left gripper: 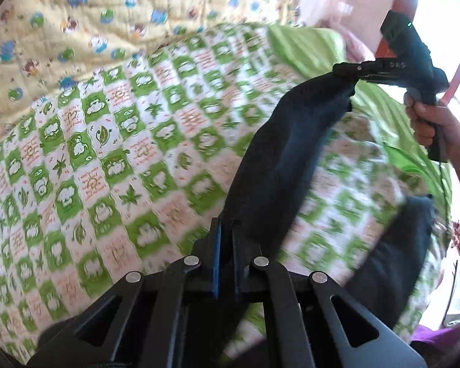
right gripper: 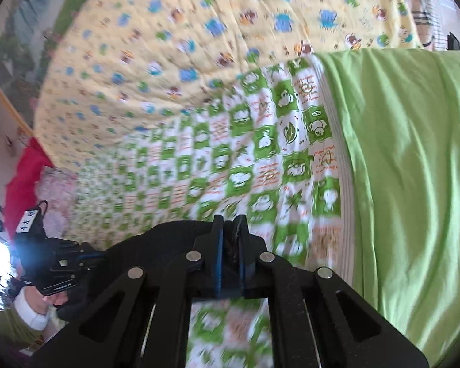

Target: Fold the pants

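Dark navy pants (left gripper: 288,153) hang stretched in the air between my two grippers, above a bed. My left gripper (left gripper: 227,230) is shut on one end of the pants at the bottom of the left wrist view. My right gripper (left gripper: 345,70) shows at the upper right of that view, shut on the other end. In the right wrist view my right gripper (right gripper: 230,230) pinches dark cloth (right gripper: 156,245), which runs left to the left gripper (right gripper: 86,254). More of the pants (left gripper: 392,245) hangs at the lower right of the left wrist view.
A green and white checked quilt (left gripper: 107,153) covers the bed under the pants. A yellow cartoon-print blanket (right gripper: 199,46) lies beyond it. A plain green sheet (right gripper: 408,153) lies on the right. A red cloth (right gripper: 27,168) sits at the far left.
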Demonstrator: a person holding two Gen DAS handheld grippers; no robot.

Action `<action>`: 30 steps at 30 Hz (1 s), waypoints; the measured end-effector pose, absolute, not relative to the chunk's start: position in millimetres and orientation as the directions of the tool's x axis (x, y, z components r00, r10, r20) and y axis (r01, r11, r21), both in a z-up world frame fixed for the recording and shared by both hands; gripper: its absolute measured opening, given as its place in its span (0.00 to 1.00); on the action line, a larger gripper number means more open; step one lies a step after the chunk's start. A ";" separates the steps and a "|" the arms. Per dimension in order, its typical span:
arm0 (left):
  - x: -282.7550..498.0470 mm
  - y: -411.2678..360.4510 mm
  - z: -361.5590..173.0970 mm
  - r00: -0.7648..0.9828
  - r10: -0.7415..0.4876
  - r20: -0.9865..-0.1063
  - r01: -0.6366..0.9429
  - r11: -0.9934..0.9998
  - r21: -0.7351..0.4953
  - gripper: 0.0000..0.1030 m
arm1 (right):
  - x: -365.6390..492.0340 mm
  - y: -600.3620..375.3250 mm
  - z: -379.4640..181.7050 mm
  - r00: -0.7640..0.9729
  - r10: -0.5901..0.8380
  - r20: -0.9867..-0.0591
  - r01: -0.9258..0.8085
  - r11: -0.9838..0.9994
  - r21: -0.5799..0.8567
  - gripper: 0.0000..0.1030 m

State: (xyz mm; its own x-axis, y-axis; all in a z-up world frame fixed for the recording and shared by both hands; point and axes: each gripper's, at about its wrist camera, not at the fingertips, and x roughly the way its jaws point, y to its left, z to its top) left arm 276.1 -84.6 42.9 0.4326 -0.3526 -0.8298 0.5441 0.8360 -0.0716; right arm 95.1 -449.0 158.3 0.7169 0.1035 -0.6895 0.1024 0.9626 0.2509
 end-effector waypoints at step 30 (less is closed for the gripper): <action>66.8 -111.0 28.3 0.362 -0.439 -0.822 0.580 0.796 -0.170 0.04 | -132.0 -403.2 122.6 0.713 0.172 -0.680 -0.021 0.974 0.224 0.08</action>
State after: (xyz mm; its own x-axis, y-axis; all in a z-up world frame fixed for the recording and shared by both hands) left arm 66.8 -111.0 28.3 0.3623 -0.4391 -0.8222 0.5805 0.7964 -0.1695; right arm -132.0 -403.2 122.6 0.7129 0.1717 -0.6799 -0.0211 0.9744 0.2239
